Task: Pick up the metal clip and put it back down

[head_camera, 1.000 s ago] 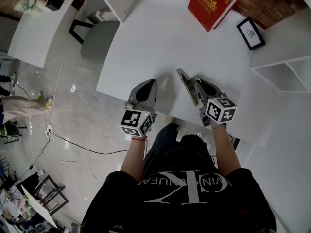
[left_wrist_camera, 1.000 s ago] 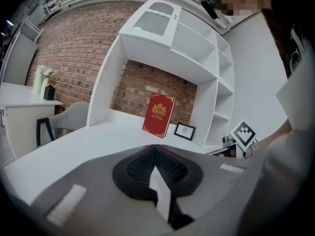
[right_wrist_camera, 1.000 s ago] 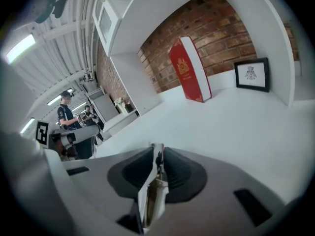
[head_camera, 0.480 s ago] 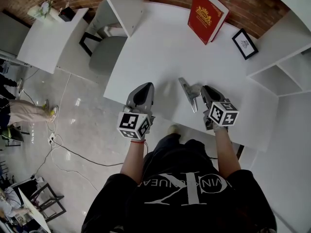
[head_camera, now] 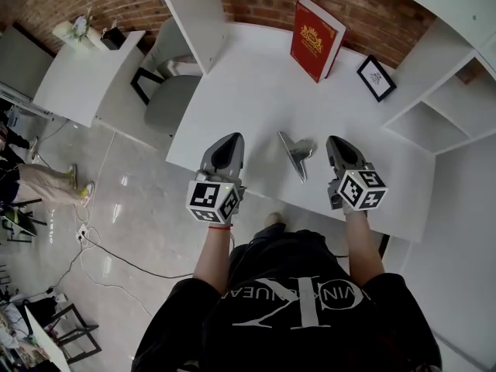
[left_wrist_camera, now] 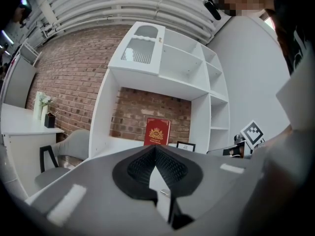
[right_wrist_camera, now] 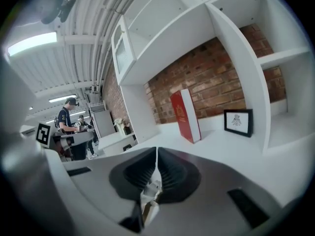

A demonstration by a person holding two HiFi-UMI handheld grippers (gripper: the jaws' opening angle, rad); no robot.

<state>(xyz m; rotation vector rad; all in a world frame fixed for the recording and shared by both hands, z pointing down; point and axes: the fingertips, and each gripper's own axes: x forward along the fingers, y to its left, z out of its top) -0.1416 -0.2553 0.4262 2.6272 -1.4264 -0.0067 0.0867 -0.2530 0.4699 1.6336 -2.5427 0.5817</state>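
Note:
The metal clip (head_camera: 297, 155), a long grey piece with a shiny end, lies on the white table (head_camera: 256, 76) near its front edge, between my two grippers. My left gripper (head_camera: 231, 139) is shut and empty, a hand's width to the clip's left. My right gripper (head_camera: 335, 140) is also shut, just right of the clip and apart from it. In the left gripper view the jaws (left_wrist_camera: 155, 149) meet with nothing between them. The right gripper view shows the same closed pads (right_wrist_camera: 156, 152). The clip is out of sight in both gripper views.
A red book (head_camera: 314, 28) stands at the table's back against the brick wall, with a small framed picture (head_camera: 376, 77) to its right. White shelves (head_camera: 438, 91) rise at the right. A grey chair (head_camera: 172, 103) and a side desk (head_camera: 85, 76) stand on the left.
The right gripper, which was close against the clip, has drawn off to the right; the clip now lies alone on the table. The left gripper has barely moved.

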